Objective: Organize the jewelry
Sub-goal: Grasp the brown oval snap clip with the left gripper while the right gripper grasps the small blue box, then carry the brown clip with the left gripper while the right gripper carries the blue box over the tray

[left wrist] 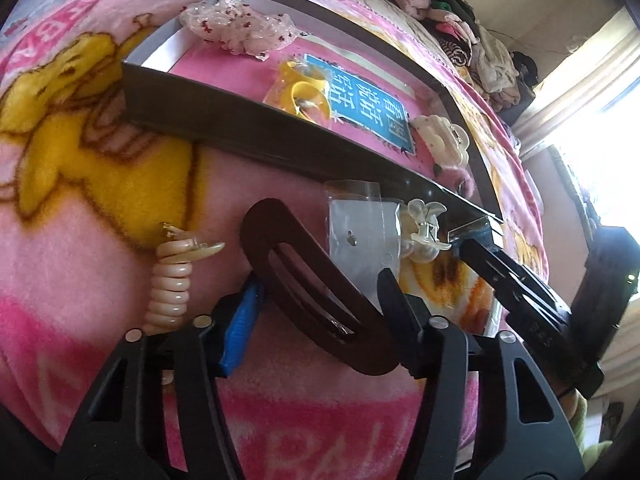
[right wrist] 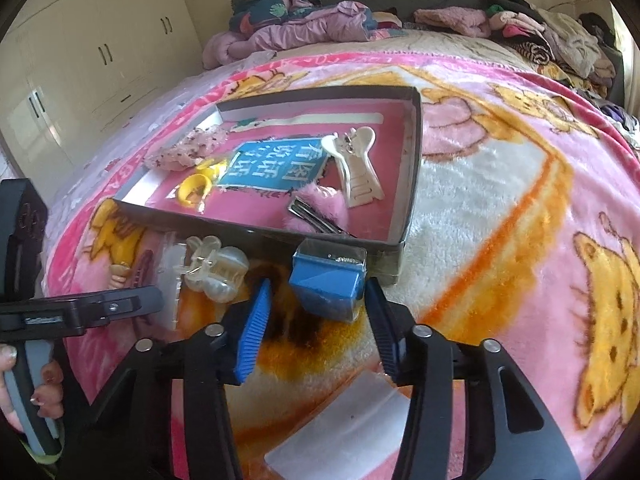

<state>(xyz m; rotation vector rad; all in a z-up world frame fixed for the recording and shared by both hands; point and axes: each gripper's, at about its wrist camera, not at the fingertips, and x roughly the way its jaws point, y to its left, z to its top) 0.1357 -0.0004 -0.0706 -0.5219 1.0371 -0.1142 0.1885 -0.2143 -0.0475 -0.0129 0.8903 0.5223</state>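
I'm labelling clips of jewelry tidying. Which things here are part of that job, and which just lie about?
Job:
- grey tray
- brown hair clip
- blue box
- pearly claw clip
- beige spiral hair tie

Lying about:
- clothes pile
- wardrobe
- pink blanket

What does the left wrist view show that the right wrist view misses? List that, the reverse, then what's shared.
Left only: the bright window and how the left hand-held gripper straddles the brown hair clip. Right only: the wardrobe, a hand, and how the right hand-held gripper brackets the blue box. Shared: the tray and the pearl claw clip.
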